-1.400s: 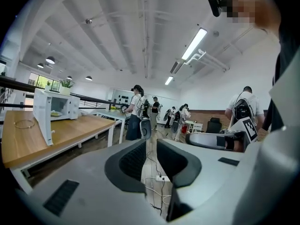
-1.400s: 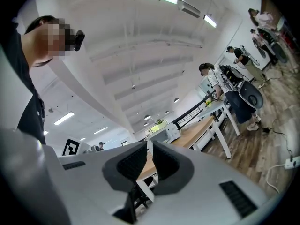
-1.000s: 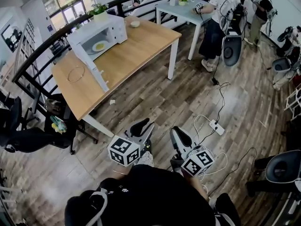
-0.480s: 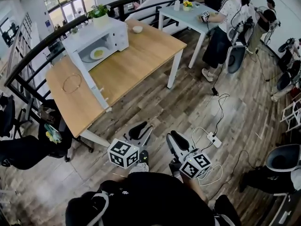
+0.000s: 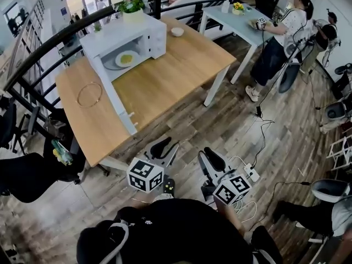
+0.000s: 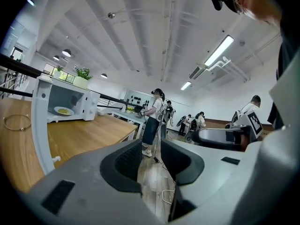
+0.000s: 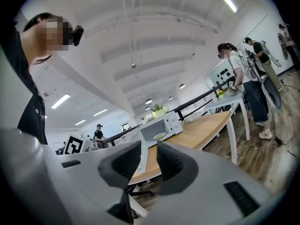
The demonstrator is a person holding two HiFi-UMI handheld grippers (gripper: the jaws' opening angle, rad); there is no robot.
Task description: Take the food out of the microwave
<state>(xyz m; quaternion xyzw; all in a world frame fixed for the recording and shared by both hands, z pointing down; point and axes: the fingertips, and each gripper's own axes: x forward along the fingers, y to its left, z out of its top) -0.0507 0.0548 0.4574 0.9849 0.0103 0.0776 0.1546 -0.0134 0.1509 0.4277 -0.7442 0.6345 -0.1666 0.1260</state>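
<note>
A white microwave [image 5: 132, 40] stands at the back of a wooden table [image 5: 170, 78], its door [image 5: 113, 100] swung wide open toward the front edge. Inside lies a plate of yellow food [image 5: 126, 58], also seen as the plate [image 6: 63, 110] and the plate [image 7: 159, 136]. My left gripper [image 5: 162, 147] and right gripper [image 5: 212, 161] hang low over the floor, well short of the table. Each shows a narrow gap between its jaws with nothing in it, as with the left gripper [image 6: 151, 146] and the right gripper [image 7: 148, 149].
A thin ring [image 5: 89, 94] lies on the table's left part and a small white bowl [image 5: 177, 31] sits right of the microwave. A potted plant [image 5: 131, 5] stands behind it. Cables and a power strip [image 5: 250, 172] lie on the floor at right. A person [image 5: 280, 34] stands by a second table [image 5: 231, 15].
The table and microwave have grown larger and shifted right in the head view as I come closer. Both grippers keep the same pose and jaw gap.
</note>
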